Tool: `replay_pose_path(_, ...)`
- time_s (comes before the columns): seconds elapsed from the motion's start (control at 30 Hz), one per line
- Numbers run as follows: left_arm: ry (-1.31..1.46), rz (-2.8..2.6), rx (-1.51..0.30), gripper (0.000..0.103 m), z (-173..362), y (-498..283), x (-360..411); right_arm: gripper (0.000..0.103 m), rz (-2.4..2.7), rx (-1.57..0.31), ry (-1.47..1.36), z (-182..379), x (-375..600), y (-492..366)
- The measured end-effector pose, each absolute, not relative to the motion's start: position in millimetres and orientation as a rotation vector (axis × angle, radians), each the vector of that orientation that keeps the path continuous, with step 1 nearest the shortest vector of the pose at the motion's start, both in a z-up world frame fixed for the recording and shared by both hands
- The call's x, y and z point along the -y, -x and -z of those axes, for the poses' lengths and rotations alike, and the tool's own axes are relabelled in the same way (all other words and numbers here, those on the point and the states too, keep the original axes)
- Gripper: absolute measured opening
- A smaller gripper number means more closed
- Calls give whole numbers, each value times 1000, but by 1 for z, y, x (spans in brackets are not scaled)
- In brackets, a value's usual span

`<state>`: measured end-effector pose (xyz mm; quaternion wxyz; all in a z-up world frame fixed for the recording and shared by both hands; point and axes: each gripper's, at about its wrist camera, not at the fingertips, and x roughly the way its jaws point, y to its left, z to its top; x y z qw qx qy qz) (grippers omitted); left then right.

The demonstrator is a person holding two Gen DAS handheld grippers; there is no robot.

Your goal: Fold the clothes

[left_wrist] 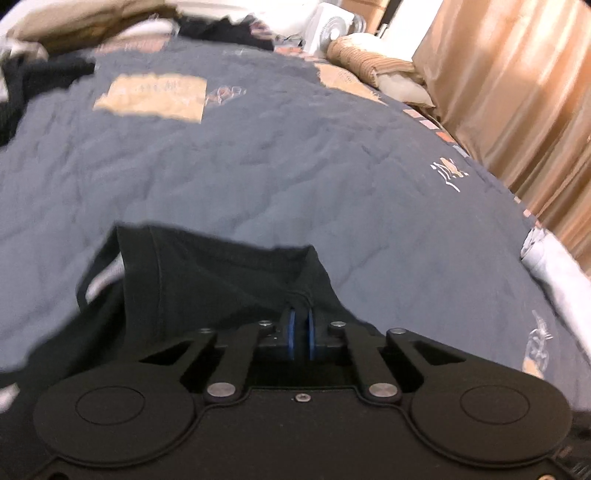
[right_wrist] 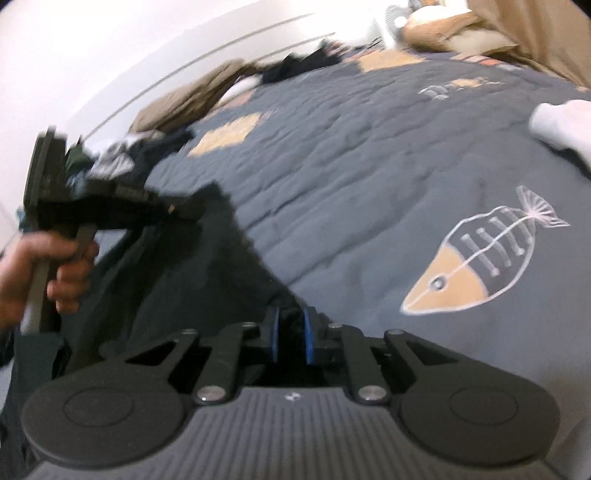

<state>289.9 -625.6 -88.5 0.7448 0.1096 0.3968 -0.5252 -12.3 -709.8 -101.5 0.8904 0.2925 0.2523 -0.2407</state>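
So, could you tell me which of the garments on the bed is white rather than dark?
The white folded garment lying alone near the grey quilt's curtain-side edge; the black garment held in both grippers and the heap by the wall are dark.

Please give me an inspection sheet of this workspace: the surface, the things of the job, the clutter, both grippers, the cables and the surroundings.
Surface: grey quilted bedspread with fish prints and tan patches.
Job's things: dark garment, lying at the near edge, pinched at two spots.
Clutter: clothes pile at the far left; white folded cloth at the right edge.
Grippers: left gripper shut on the dark garment; right gripper shut on a bunch of the same fabric.
Cables: nothing seen.
Surroundings: tan curtain, white fan, pillows, white wall.
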Motion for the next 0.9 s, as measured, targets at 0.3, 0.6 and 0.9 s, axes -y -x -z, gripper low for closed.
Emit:
replay_pose_path(0.3, -418, 1131, -773, 24, 92, -284, 668, 13, 497, -594, -520, 102, 699, -1)
replay_pose_path(0.6, -303, 1077, -818, 28, 93, -299, 662, 20, 518, -596, -548, 94, 709, 3)
replay_pose_path(0.9, -378, 1028, -793, 8, 91, -287, 687, 20, 494, -652, -502, 91, 707, -4)
